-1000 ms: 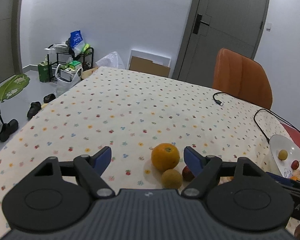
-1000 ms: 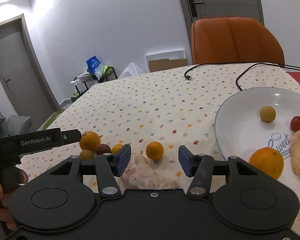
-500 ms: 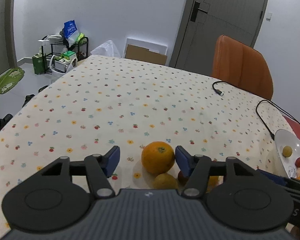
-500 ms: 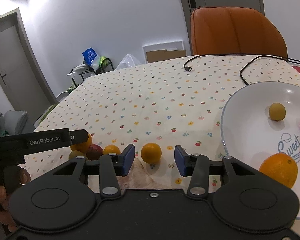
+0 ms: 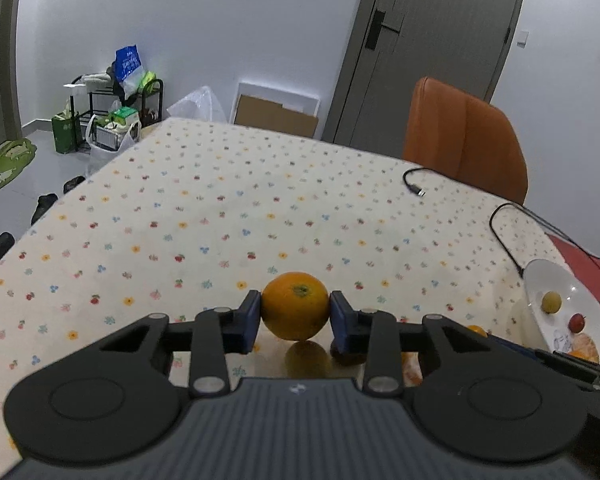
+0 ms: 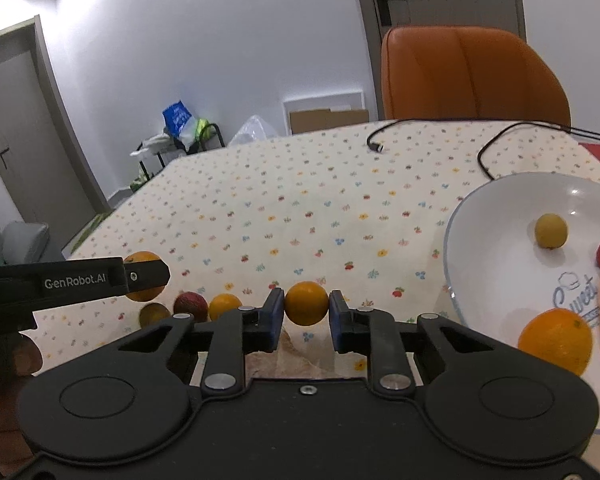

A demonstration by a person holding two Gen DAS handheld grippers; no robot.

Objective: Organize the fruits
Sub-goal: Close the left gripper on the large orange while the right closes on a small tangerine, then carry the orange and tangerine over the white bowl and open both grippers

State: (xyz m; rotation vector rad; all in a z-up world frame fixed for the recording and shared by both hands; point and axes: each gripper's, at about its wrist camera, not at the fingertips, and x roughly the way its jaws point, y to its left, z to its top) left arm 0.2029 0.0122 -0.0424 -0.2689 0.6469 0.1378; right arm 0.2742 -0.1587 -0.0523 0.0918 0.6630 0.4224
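The left gripper (image 5: 295,317) is clamped on a large orange (image 5: 295,305) above the surface (image 5: 220,216). The right gripper (image 6: 305,315) squeezes a small orange (image 6: 306,303) beside the white plate (image 6: 488,248), which holds 4 fruits.

- The right tool (image 6: 306,316) has its blue pads pressed against either side of a small orange (image 6: 306,303).
- The left tool (image 6: 140,276) clamps a larger orange (image 6: 142,259) above the desk (image 6: 300,208).
- A white plate (image 6: 480,240) holds an orange, a yellow fruit (image 6: 551,231) and a red one.
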